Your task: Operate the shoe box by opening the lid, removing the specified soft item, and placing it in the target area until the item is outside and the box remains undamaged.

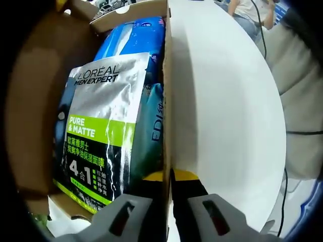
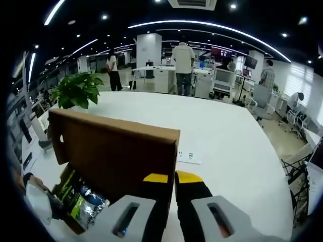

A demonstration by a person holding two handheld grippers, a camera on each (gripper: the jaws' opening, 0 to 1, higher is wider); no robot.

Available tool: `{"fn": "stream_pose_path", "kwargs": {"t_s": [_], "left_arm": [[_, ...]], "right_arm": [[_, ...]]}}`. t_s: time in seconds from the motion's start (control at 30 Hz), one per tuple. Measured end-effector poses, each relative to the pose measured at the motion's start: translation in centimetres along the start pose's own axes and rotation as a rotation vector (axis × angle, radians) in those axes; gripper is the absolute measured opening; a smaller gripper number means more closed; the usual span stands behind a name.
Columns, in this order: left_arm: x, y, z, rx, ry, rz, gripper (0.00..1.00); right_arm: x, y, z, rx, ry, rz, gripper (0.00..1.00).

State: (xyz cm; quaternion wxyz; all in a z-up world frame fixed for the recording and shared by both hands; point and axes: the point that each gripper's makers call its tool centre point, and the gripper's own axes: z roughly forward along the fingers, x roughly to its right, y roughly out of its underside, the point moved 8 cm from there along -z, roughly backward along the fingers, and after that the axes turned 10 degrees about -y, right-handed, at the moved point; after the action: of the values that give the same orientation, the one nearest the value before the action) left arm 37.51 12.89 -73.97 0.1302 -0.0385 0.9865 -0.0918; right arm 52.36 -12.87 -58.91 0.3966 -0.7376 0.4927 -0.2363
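Left gripper [image 1: 169, 176] fingers pinch box wall [image 1: 166, 101]; blue packs [image 1: 136, 38] half-hidden under sachet [image 1: 103, 126].

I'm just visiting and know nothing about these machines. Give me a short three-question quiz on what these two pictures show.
1. True or false: the cardboard box has its lid raised.
2. Which words are printed on the silver pouch inside the box? A) PURE & MATTE B) FRESH MINT C) SUN CARE
3. Fill in: in the left gripper view, the left tool sits at the box's side ____.

Key
1. True: the right gripper view shows the brown lid standing up, with the right tool at its edge and packets visible below.
2. A, under the L'Oreal Men Expert name.
3. Wall: its yellow-tipped fingers straddle the cardboard edge beside the white table.
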Motion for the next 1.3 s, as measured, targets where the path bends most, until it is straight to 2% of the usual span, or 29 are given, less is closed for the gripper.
{"fn": "stream_pose_path", "kwargs": {"t_s": [0.3,0.33,0.67,0.93,1.03,1.3], "left_arm": [[0.0,0.0,0.0,0.000,-0.002,-0.001,0.01],[0.0,0.0,0.0,0.000,-0.002,-0.001,0.01],[0.1,-0.1,0.0,-0.006,-0.009,0.006,0.01],[0.1,-0.1,0.0,-0.004,-0.010,0.009,0.01],[0.0,0.0,0.0,-0.003,-0.011,0.010,0.01],[0.1,0.1,0.0,0.004,-0.012,0.016,0.01]], "right_arm": [[0.3,0.3,0.8,-0.012,-0.005,-0.001,0.00],[0.3,0.4,0.8,-0.009,-0.008,0.025,0.00],[0.6,0.3,1.5,-0.022,0.001,0.056,0.00],[0.8,1.0,2.3,-0.044,-0.005,0.095,0.00],[0.8,1.1,2.4,-0.037,-0.004,0.130,0.00],[0.8,1.2,2.9,-0.053,0.001,0.125,0.00]]}}
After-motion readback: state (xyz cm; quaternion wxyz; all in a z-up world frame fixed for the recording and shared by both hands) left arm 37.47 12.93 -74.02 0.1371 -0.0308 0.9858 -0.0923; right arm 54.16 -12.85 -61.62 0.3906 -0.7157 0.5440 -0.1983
